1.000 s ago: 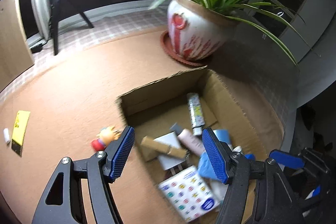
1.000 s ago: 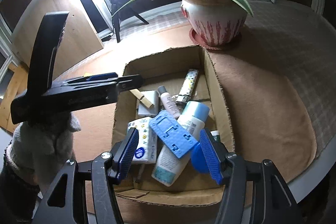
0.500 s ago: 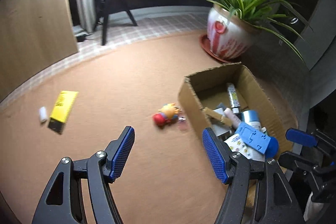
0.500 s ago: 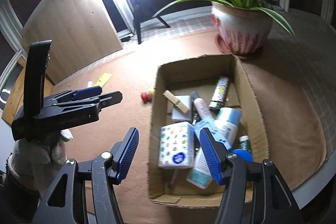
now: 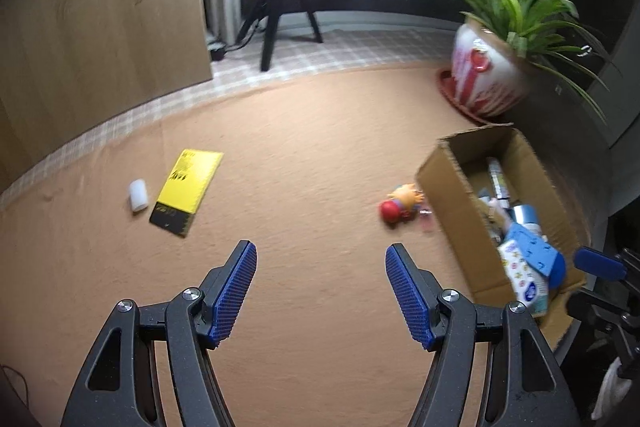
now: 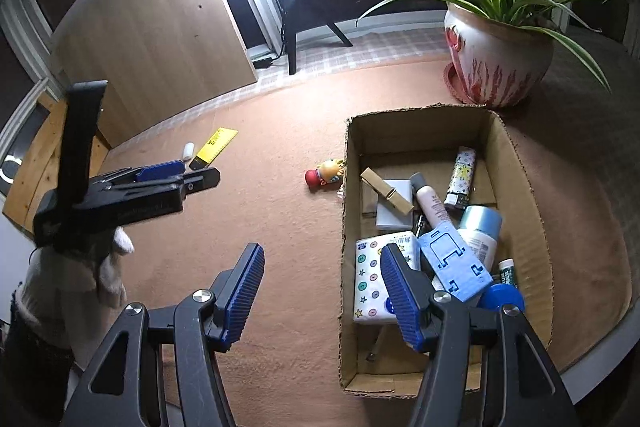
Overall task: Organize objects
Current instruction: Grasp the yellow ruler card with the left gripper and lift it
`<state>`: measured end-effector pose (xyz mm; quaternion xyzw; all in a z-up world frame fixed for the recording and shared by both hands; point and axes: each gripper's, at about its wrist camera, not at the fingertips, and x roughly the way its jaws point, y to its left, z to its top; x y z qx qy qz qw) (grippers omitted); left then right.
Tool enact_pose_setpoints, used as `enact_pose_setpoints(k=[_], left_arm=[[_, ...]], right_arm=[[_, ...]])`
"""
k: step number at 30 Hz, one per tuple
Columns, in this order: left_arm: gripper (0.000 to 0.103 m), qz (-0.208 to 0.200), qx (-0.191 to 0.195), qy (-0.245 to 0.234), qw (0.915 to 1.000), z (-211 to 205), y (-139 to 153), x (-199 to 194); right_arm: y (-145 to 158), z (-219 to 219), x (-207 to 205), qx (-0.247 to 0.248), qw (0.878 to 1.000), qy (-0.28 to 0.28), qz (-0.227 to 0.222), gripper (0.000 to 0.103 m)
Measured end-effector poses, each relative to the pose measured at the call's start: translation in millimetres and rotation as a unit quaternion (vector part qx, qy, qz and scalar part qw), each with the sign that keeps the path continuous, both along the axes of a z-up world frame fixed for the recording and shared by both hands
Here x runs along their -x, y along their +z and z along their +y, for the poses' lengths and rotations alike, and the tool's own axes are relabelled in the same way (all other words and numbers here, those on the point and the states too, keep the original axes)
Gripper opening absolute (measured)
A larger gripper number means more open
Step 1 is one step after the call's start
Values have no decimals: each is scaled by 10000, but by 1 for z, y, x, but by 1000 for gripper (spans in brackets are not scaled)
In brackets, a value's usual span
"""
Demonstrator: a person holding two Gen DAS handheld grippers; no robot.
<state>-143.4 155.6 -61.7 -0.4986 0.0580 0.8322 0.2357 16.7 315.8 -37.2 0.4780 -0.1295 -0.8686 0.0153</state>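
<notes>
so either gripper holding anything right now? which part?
Nothing held. Left gripper and right gripper are both open and empty, above the carpet.

Nothing is reading clearly here: dark print on the yellow booklet (image 5: 188, 183) is blurring out, and the embossed lettering on the left gripper (image 6: 176, 175) is staying illegible.

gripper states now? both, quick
Left gripper: jaws open, empty, over the orange carpet.
Right gripper: jaws open, empty, at the near left edge of the brown cardboard box.
</notes>
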Motion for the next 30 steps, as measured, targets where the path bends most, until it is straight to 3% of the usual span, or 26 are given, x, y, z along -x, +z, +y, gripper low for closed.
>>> enact_pose_setpoints(k=[16, 21, 30], left_arm=[[70, -731, 67, 819, 9939, -83, -63, 143], [70, -884, 18, 720, 9935, -77, -73, 161], [71, -921, 276, 571, 9937, -56, -85, 170]], right_arm=[[-18, 25, -17, 52, 9980, -518, -357, 57], [-23, 34, -20, 116, 9971, -613, -437, 57], [-24, 46, -24, 241, 9960, -722, -461, 57]])
